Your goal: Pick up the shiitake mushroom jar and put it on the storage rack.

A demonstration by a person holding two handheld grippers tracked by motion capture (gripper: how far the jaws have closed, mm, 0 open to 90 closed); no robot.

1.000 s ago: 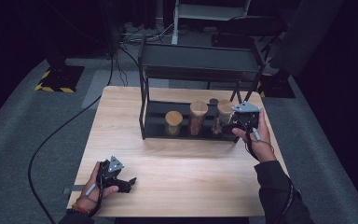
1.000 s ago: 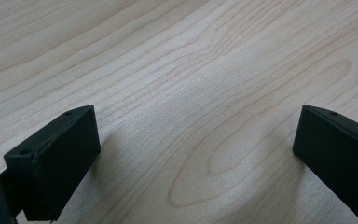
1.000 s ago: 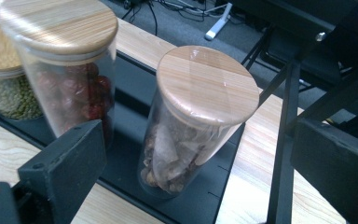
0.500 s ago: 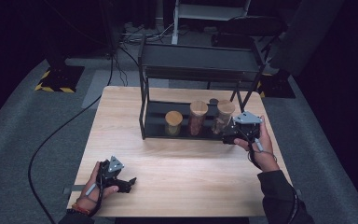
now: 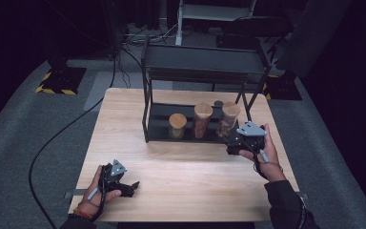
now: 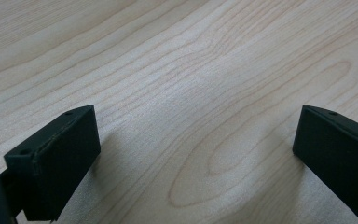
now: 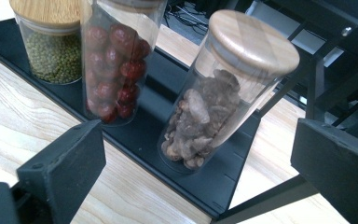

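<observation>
right gripper: its black blocky fingers stand spread wide with nothing pinched; the jar of brown pieces sits in the gap ahead of them, untouched.
left gripper: fingers spread apart over bare wood, holding nothing, low near the desk's near left corner.
target: tall clear glass jar with a round bamboo lid, filled with brown dried chunks, at the right end of the rack's lower shelf, toward the desk's right edge.
handling, judged: rigid, smooth and likely slippery glass; breakable if knocked; the fill looks dry and light, so moderate weight, and a tall jar tips easily.
where to hold, judged: across the cylindrical wall about mid-height, below the lid, since the lid may simply lift off.
neighbour: tall clear glass jar of glossy red dried fruit, just beside the target, leaving little room for a finger between them.
far jar: short clear glass jar of small green beans with a bamboo lid, at the left of the row.
rack: black metal two-tier rack with thin legs and a flat matte tray, at the desk's far edge.
desk: pale, matt wood-grain desk.
</observation>
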